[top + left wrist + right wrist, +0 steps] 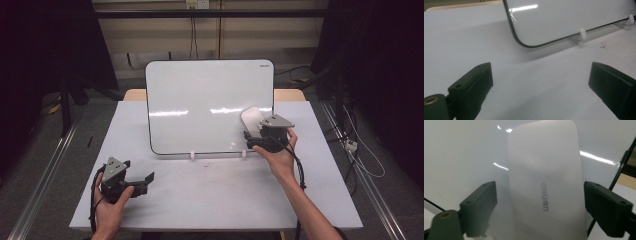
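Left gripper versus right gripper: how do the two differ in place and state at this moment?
The left gripper sits low over the near left of the table, away from the whiteboard; the right gripper is up at the whiteboard's lower right corner. The left gripper's jaws have bare table between them; the right gripper's jaws have the white eraser between them, gaps showing on both sides. Both stand open, each held in one hand.

white table [210, 195] on grey floor [45, 140], black cables [192, 35] against the back wall [150, 37]
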`<state>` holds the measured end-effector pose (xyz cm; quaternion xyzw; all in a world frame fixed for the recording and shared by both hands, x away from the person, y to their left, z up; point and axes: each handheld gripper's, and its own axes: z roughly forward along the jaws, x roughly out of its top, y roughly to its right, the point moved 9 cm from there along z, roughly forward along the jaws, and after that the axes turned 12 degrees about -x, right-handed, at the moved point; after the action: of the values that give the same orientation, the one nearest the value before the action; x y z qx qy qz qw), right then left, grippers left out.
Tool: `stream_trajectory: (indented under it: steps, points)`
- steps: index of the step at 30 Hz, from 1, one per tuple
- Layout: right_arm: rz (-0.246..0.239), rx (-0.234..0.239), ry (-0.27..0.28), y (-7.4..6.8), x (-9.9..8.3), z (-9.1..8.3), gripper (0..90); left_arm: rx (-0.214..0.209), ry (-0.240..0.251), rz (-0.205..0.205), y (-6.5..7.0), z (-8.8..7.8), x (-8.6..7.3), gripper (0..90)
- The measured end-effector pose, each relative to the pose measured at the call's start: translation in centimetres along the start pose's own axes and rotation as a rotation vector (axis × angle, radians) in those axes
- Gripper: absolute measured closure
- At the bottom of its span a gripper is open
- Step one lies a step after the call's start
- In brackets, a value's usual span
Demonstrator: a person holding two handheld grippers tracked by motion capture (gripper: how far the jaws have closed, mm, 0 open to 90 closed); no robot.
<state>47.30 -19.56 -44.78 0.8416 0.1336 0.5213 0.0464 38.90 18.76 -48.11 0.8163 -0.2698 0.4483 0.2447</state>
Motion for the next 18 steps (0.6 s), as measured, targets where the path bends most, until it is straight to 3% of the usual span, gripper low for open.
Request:
stream_trajectory:
  steps: [10, 12, 15, 18]
  points:
    - [0.068, 0.055, -0.004, 0.8, -0.5, -1.8, 5.3, -0.011, -0.008, 0.028, 0.5, 0.5, 0.3, 5.6]
    - [0.07, 0.041, 0.005, 1.3, -0.6, -2.3, 5.3, -0.014, -0.004, 0.025, 0.5, 0.6, 0.3, 5.6]
    - [0.1, 0.076, 0.008, 1.4, -0.9, -2.9, 5.4, -0.014, -0.001, 0.021, 0.6, 0.6, 0.4, 5.6]
    - [0.095, 0.056, 0.001, 1.8, -1.8, -3.4, 6.4, -0.011, 0.007, 0.026, 0.5, 0.5, 0.6, 5.6]
